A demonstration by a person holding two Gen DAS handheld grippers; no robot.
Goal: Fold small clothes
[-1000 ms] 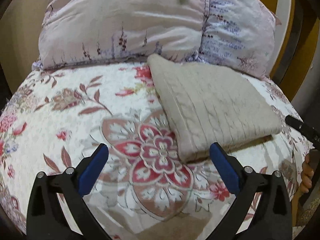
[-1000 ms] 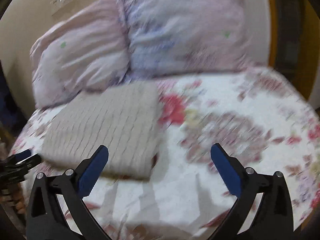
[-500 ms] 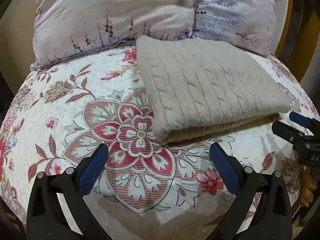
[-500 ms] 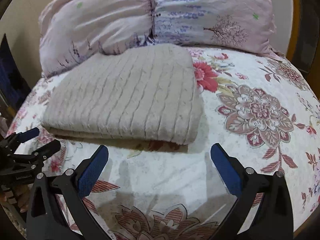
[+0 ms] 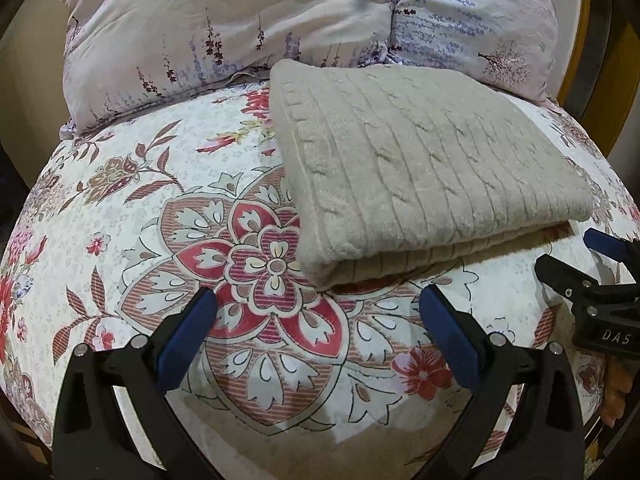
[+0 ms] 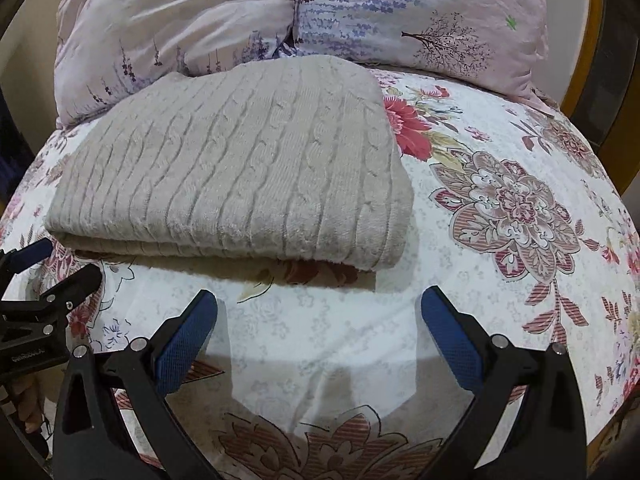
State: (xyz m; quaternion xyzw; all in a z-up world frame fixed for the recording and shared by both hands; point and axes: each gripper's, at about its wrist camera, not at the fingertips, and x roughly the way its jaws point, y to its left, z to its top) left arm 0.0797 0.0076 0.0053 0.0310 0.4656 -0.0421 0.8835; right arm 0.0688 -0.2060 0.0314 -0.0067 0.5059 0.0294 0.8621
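Observation:
A beige cable-knit garment (image 5: 420,168) lies folded in a thick rectangle on the floral bedspread (image 5: 168,216), its far edge against the pillows; it also shows in the right wrist view (image 6: 240,172). My left gripper (image 5: 318,332) is open and empty, just short of the fold's near left corner. My right gripper (image 6: 319,334) is open and empty, a little in front of the fold's near edge. Each gripper shows at the other view's edge: the right one (image 5: 600,264) and the left one (image 6: 44,268).
Two lilac floral pillows (image 5: 240,28) (image 6: 420,20) lean at the head of the bed behind the garment. A yellow wooden frame (image 6: 592,60) runs along the right side. The bedspread (image 6: 500,208) stretches to the right of the garment.
Both grippers have moved closer to the folded garment and steadied, so it looks larger in both views. Both stay open and empty. The garment has not moved.

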